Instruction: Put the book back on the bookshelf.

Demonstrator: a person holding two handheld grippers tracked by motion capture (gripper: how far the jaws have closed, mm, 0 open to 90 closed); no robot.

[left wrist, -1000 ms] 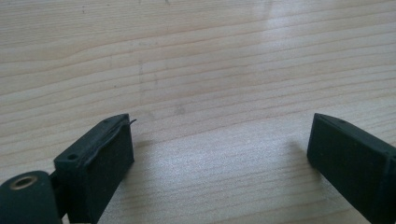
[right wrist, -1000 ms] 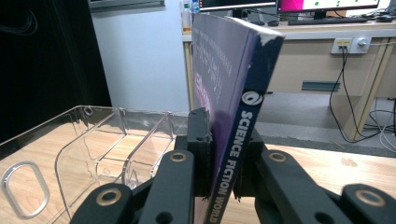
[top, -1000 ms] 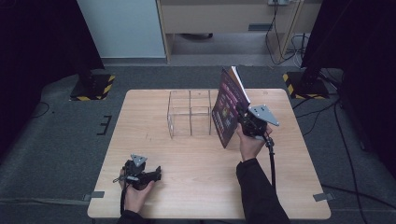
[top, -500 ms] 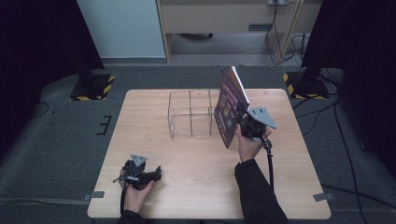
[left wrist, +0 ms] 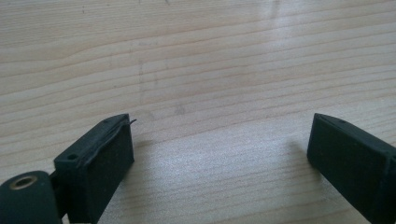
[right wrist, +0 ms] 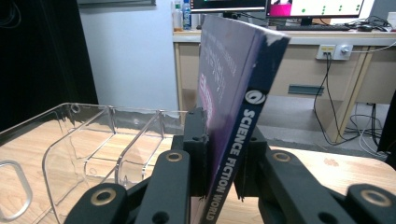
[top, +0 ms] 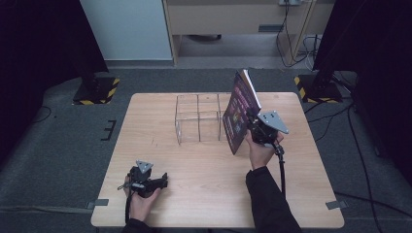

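Lower left of the high view, the left gripper [top: 163,180] lies low on the wooden table [top: 145,121], jaws spread wide, nothing between them. Centre frame, the clear acrylic organizer [top: 199,119] stands with its compartments vacant. Just right of it, the right gripper [top: 250,127] clamps a purple book [top: 239,110] by its spine, upright, tilted, raised beside the organizer's right wall.

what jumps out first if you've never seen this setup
A purple magazine held upright in the right tool, which is clamped on its spine near the table's right side. Just left of it stands a clear plastic rack with dividers. The left tool rests open on the bare wooden table near the front edge.
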